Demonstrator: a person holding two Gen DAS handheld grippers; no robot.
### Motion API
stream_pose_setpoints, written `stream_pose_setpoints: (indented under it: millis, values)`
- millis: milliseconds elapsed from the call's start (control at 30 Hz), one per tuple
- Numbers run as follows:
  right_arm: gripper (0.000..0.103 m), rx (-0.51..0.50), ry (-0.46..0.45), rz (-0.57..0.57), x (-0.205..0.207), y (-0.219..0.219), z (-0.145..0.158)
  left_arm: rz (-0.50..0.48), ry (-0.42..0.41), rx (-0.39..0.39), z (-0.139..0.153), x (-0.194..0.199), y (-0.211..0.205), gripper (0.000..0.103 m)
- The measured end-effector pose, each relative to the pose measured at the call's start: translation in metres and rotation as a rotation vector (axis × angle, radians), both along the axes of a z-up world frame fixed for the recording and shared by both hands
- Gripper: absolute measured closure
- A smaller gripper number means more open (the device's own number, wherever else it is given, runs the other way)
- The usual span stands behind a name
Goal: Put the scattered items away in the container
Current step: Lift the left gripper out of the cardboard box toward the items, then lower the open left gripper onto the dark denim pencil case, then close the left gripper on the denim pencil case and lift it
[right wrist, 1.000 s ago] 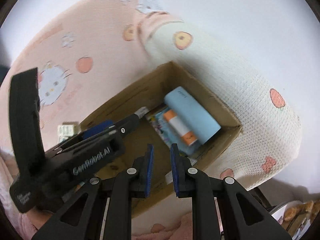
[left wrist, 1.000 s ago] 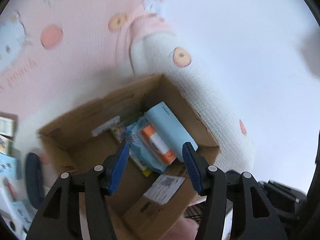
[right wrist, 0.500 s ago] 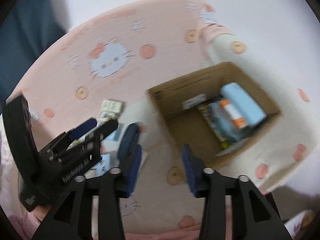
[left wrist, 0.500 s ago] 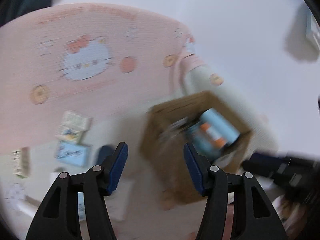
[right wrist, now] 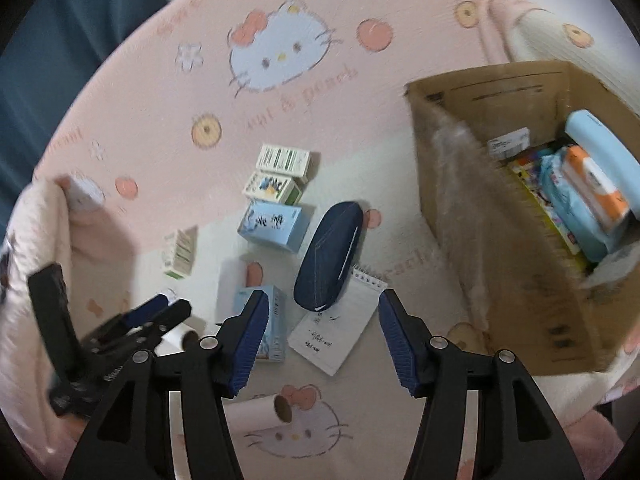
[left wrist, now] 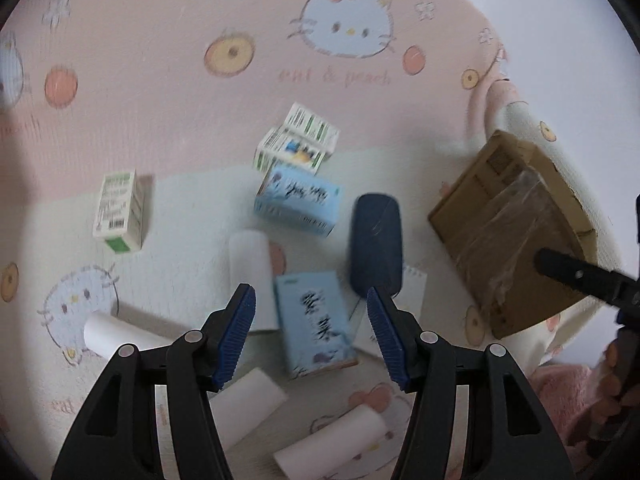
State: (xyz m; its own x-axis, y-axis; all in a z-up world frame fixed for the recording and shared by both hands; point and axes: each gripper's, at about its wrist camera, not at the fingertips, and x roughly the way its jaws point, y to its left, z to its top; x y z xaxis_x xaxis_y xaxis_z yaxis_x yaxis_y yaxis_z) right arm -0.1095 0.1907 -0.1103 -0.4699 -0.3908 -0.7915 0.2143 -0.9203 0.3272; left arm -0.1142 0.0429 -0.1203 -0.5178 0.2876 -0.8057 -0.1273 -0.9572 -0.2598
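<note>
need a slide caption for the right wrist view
Right tool, jaws opening and empty, above a dark blue case and notepad on a printed blanket, cardboard box alongside.

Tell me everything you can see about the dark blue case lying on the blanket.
The dark blue case is a long, rounded, closed oval that looks like denim fabric, with a pale line along one side. It lies flat on the blanket, one end resting on the spiral notepad, left of the cardboard box. Neither gripper touches it.
</note>
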Motion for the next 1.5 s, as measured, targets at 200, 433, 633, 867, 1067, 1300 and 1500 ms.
stream_pose_setpoints:
  millis: [200,433,633,867,1067,1300,1500]
  values:
    - [0.048,-0.018,-0.072,0.040,-0.015,-0.025,-0.048,-0.042,-0.067,0.053,-0.032,-0.012,-0.007,0.041]
    - [0.048,-0.070,-0.127,-0.045,-0.036,-0.027,-0.094,-0.168,-0.101,0.059,-0.060,-0.042,0.017,0.041]
    - [0.048,-0.073,-0.059,-0.100,-0.055,-0.025,-0.103,-0.122,-0.215,0.263,-0.084,-0.090,0.013,0.042]
    - [0.053,-0.206,-0.108,-0.156,-0.083,-0.017,-0.127,-0.110,-0.285,0.351,-0.106,-0.121,0.025,0.052]
    - [0.064,-0.262,-0.086,-0.180,-0.096,-0.014,-0.139,-0.080,-0.372,0.450,-0.131,-0.130,0.024,0.052]
    - [0.078,-0.349,-0.101,-0.159,-0.099,-0.010,-0.152,-0.055,-0.372,0.485,-0.132,-0.125,0.017,0.059]
    - [0.080,-0.370,-0.058,-0.164,-0.088,-0.001,-0.131,-0.031,-0.370,0.587,-0.119,-0.107,0.007,0.060]
